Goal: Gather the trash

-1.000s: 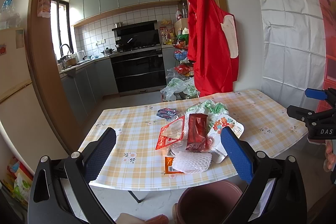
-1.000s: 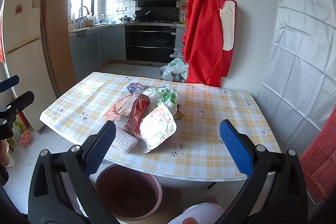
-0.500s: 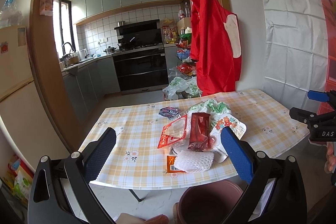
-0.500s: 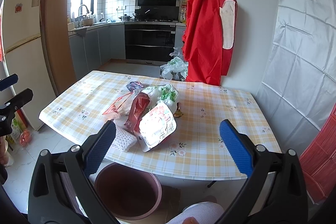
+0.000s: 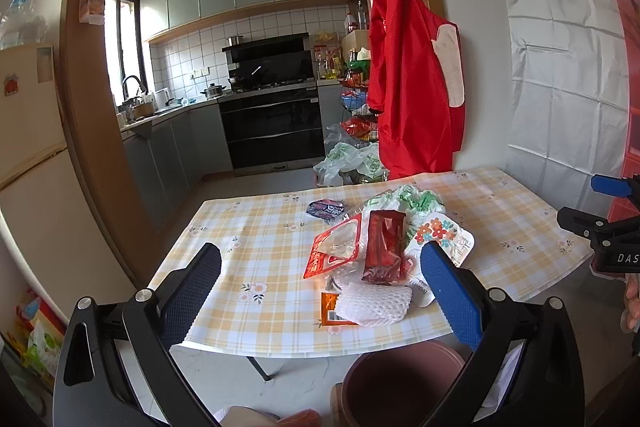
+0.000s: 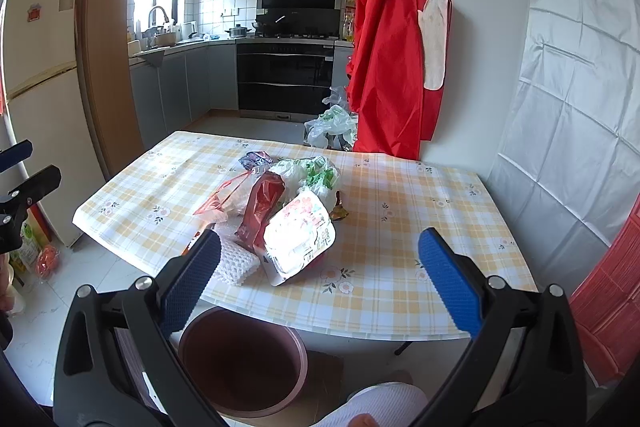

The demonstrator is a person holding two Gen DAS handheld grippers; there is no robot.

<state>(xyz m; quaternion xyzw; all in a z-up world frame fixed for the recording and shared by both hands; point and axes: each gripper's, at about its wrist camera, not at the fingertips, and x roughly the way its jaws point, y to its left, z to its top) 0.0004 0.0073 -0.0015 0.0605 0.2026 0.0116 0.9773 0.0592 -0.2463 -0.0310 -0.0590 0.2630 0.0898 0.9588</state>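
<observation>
A pile of trash lies on the checked table (image 5: 256, 259): a dark red packet (image 5: 383, 247), a red and clear wrapper (image 5: 334, 253), a white foam net (image 5: 376, 303), a flowered white tray lid (image 5: 444, 239), a green and white plastic bag (image 5: 408, 199) and a small dark wrapper (image 5: 325, 209). The same pile shows in the right wrist view, with the tray lid (image 6: 300, 235) and red packet (image 6: 262, 207). A brown-pink bin stands on the floor by the table's near edge (image 5: 400, 383) (image 6: 242, 359). My left gripper (image 5: 320, 295) and right gripper (image 6: 318, 275) are both open and empty, held short of the table.
A red apron (image 5: 412, 87) hangs on the wall behind the table. Plastic bags (image 5: 348, 163) lie on the floor beyond it. A fridge (image 6: 40, 107) stands at the left. The kitchen with oven (image 5: 276, 135) lies behind. A red screen (image 6: 608, 307) stands at the right.
Both grippers have tilted down slightly and edged a little nearer the table. Both stay open. The trash has not moved.
</observation>
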